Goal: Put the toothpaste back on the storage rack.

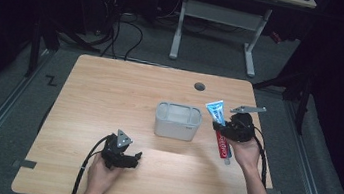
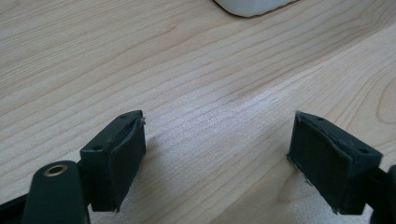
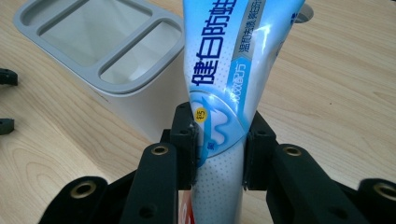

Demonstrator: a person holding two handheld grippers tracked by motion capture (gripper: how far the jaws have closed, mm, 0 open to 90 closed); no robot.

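On the wooden tabletop (image 1: 109,99) a grey organizer (image 1: 177,121) stands beside the right hand-held gripper (image 3: 219,140) pinching a toothpaste tube (image 3: 229,84), while the left hand-held gripper (image 2: 217,154) rests spread.

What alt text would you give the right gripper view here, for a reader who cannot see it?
The right gripper is clamped on a blue and white toothpaste tube that rises up through the frame. Behind it to the left, a grey holder with two open compartments stands on the wooden table.
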